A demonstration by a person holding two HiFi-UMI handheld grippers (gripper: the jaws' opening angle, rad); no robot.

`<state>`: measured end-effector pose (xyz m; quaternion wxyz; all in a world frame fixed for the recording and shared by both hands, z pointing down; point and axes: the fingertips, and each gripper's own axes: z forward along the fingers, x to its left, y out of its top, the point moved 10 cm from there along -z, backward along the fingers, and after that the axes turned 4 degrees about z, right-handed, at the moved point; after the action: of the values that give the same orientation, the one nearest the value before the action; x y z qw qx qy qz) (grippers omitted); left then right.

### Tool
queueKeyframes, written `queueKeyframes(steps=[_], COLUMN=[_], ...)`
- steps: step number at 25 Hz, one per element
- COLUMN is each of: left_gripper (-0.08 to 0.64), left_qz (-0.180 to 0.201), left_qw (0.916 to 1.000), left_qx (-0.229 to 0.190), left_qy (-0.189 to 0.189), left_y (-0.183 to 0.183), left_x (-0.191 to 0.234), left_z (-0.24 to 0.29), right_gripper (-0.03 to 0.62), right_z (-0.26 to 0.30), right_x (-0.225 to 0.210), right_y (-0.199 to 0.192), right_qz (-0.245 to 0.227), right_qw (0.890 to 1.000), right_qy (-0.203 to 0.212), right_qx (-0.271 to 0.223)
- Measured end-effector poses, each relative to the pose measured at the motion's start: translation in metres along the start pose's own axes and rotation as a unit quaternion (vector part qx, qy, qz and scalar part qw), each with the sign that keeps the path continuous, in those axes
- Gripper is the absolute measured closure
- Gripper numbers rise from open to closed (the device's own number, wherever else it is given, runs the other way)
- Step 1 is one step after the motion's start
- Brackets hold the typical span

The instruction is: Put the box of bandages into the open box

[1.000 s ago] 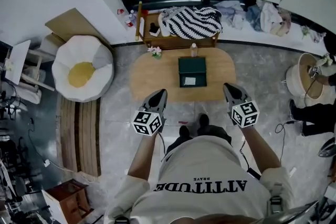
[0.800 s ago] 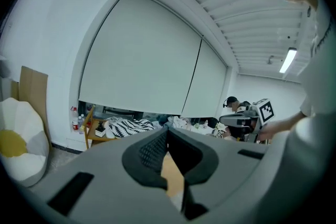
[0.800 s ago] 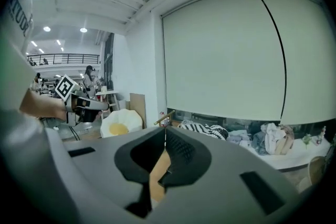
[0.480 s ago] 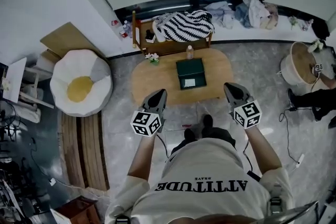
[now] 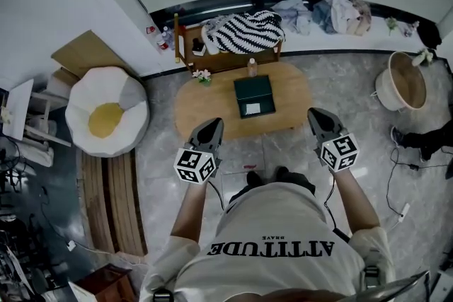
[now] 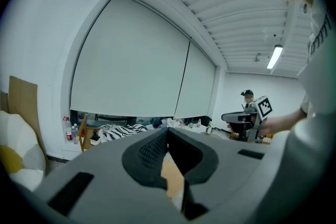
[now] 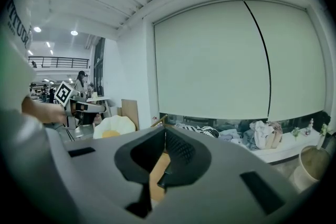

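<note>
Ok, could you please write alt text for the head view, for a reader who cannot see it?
Seen from above, a standing person holds the left tongs and right tongs, both shut and empty, short of an oval wooden table. On it are a dark green box, a small bottle and small flowers.

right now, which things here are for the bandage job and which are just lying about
For the job: green box, table under it, left tongs, right tongs, both shut.
Lying about: bottle, flowers, striped blanket, egg cushion, basket.
</note>
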<state>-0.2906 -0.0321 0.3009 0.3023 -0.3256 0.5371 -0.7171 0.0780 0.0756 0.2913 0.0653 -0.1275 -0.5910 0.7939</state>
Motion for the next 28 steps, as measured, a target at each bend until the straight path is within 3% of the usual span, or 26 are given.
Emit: queueKeyframes(steps=[12, 28], left_gripper=[0.538, 0.538], left_qz=[0.015, 0.006], left_qw=[0.9997, 0.9995], left_qx=[-0.002, -0.001], left_qy=[0.017, 0.030], left_y=[0.011, 0.009], left_x=[-0.025, -0.042], left_z=[0.012, 0.025], right_gripper=[0.572, 0.572], right_z=[-0.008, -0.013], right_x=[-0.024, -0.046], right_y=[0.005, 0.016], right_qz=[-0.012, -0.013], right_qw=[0.999, 0.999], right_qy=[0.033, 0.048], right_qx=[0.007, 0.001])
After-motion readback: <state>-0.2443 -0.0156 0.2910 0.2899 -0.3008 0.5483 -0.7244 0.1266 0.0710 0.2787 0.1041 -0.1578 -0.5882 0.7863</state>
